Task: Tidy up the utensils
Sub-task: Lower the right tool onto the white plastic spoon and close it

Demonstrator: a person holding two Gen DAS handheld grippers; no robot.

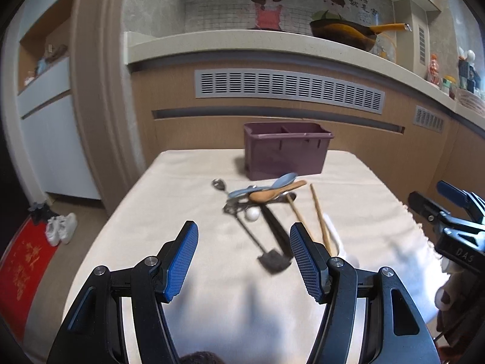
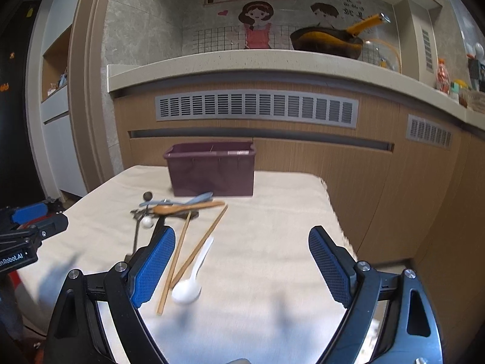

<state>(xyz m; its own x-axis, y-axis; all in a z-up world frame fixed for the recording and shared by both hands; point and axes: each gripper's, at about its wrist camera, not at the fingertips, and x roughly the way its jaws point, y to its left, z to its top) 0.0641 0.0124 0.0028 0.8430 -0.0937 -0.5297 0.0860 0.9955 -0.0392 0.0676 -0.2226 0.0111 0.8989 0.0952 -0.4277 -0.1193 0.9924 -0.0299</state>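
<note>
Both grippers are hanging over the table (image 2: 272,227) with their jaws wide open, and neither one is holding anything. The left gripper (image 1: 244,261) and the right gripper (image 2: 242,264) are both pointing toward the purple box (image 2: 212,170), which is sitting at the far side of the table, at about 12 o'clock. It looks empty, so the tidying is probably just beginning.

The white spoon (image 2: 192,276) is lying closest to the right gripper, just inside its left finger, at about 10 o'clock from the middle of the gap. Its long way is running from 7 o'clock up to 1 o'clock, bowl end nearest. The two chopsticks (image 2: 194,251) are lying right beside it, pointing nearly the same way.

Farther off, a pile is sitting in front of the box: a wooden spoon (image 1: 274,193), a blue spoon (image 1: 272,185) and some dark tools.

I think the right gripper is nearer the white spoon.
</note>
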